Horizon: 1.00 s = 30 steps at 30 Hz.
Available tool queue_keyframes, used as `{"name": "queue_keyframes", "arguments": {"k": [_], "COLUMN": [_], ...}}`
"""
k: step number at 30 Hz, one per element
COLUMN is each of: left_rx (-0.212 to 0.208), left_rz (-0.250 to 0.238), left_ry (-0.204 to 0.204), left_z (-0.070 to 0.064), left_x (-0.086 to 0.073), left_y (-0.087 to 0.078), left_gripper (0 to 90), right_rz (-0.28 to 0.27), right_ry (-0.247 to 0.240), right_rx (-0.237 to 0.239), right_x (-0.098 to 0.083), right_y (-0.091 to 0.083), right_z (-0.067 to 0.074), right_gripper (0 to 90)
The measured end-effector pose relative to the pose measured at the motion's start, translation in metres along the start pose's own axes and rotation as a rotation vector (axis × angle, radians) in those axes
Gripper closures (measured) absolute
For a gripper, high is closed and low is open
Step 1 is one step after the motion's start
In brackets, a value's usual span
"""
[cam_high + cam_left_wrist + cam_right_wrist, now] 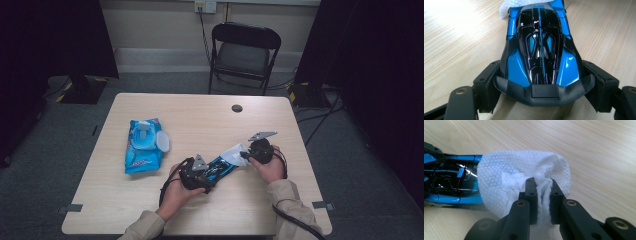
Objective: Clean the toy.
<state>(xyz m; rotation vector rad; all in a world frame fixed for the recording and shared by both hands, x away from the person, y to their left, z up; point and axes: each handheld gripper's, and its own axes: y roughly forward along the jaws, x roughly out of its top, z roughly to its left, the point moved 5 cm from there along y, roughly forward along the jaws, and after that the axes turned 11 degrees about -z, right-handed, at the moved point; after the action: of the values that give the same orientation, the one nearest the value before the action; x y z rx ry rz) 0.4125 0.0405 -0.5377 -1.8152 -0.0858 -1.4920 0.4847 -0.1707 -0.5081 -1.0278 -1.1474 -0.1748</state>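
A blue and black toy car [218,168] [540,45] [451,182] lies on the wooden table [200,125]. My left gripper [197,176] [541,87] is shut on the car, its black jaws pressing both sides of the near end. My right gripper [250,154] [543,197] is shut on a white wet wipe [234,153] [524,172], pinched between its jaws. The wipe drapes over the far end of the car; its edge shows as a white wipe [511,7] at the top of the left gripper view.
A blue pack of wet wipes [144,144] with its white lid flipped open lies on the left half of the table. A round grommet hole [237,108] sits near the far edge. A black folding chair [244,55] stands behind the table.
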Motion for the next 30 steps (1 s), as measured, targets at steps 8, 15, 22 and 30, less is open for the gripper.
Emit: {"name": "queue_keyframes", "arguments": {"k": [8, 15, 22, 30], "left_rx": [0.000, 0.000, 0.000, 0.001], "left_rz": [0.000, 0.000, 0.000, 0.000], "left_ry": [0.000, 0.001, 0.002, 0.003], "left_z": [0.000, 0.000, 0.000, 0.000], "left_x": [0.000, 0.000, 0.000, 0.000], "left_y": [0.000, 0.000, 0.000, 0.000], "left_gripper": [24.0, 24.0, 24.0, 24.0], "right_rz": [-0.052, -0.084, -0.095, -0.044], "right_ry": [-0.011, -0.070, -0.146, -0.233], "right_rx": [-0.006, 0.043, 0.163, 0.294], "right_x": [0.012, 0.026, 0.034, 0.035], "right_y": [-0.023, -0.032, -0.022, 0.004], "right_z": [-0.006, 0.015, 0.059, 0.113], "right_gripper": [82.1, 82.0, 81.9, 81.5]}}
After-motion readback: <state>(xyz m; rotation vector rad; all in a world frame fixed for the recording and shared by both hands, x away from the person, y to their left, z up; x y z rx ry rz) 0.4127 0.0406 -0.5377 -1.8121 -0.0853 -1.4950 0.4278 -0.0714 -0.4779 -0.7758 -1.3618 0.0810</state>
